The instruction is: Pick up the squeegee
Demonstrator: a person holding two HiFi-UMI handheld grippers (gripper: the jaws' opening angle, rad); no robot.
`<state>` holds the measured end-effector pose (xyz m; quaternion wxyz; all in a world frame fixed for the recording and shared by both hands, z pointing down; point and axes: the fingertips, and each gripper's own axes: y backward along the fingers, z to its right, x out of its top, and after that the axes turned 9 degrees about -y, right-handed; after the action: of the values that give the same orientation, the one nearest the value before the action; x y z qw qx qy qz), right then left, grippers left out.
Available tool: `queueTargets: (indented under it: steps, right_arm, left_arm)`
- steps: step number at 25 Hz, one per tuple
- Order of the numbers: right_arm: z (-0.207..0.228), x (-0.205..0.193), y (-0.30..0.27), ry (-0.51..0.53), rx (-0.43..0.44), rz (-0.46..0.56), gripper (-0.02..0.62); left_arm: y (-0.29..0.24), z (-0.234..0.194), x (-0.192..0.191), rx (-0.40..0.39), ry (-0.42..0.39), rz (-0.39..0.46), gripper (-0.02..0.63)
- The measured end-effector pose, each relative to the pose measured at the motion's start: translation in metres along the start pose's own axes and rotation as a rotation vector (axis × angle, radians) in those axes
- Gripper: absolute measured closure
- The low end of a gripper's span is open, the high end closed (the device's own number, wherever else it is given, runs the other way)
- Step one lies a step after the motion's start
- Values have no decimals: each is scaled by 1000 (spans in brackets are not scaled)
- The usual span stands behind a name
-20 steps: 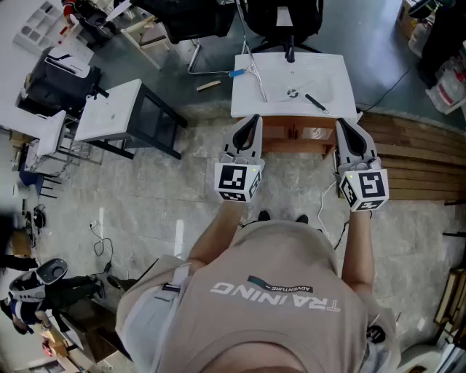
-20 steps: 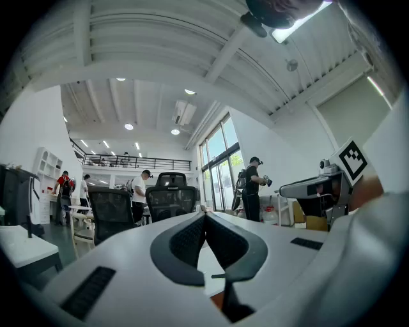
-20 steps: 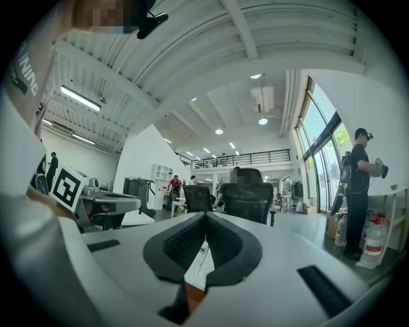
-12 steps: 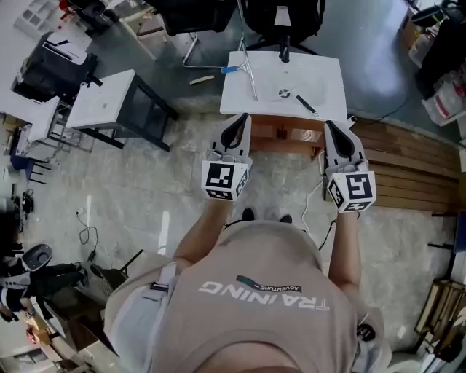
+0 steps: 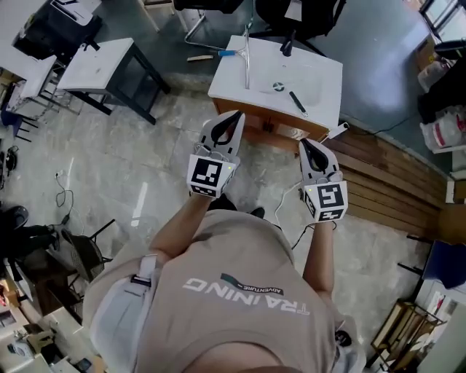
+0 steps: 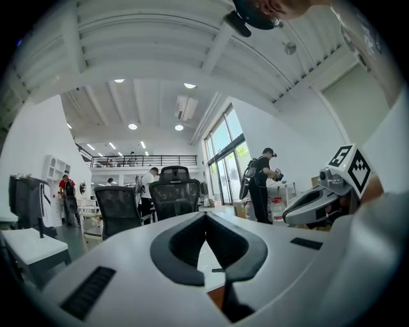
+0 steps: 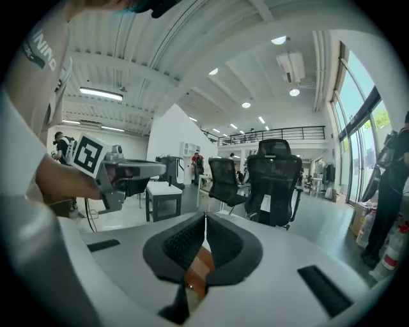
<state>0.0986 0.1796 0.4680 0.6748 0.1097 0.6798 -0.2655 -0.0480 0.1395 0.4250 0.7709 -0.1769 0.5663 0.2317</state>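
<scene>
The squeegee [image 5: 247, 57] lies on the left part of a small white table [image 5: 320, 80] ahead of me: a long thin metal handle with a blue-and-pale head sticking past the table's left edge. My left gripper [image 5: 234, 114] is shut and empty, its tip at the table's wooden front edge just below the handle's near end. My right gripper [image 5: 307, 141] is also shut and empty, a little short of the table's front right. In the left gripper view the jaws [image 6: 206, 216] meet; in the right gripper view they [image 7: 205, 217] meet too.
A black tool [image 5: 295, 100] and a small round object [image 5: 277, 87] also lie on the table. A black office chair [image 5: 291, 11] stands behind it, a white side table [image 5: 102, 62] to the left, wooden planks [image 5: 386, 189] to the right, and a cable [image 5: 287, 200] on the floor.
The table has shifted up and left in the head view and now sits at an angle. Both grippers stay shut, with the left tip now nearer the table's front edge.
</scene>
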Motion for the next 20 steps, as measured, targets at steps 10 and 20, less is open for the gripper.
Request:
queueTargets:
  steps: [10,20]
  right_arm:
    - [19,-20,-29,-66,33,-40,563]
    - [76,-18,-107,-77,-41,-132,563]
  left_arm:
    - [-37,-19,-9,-9,7,-2,595]
    - [-113,-55,-25,-67,16,25,595]
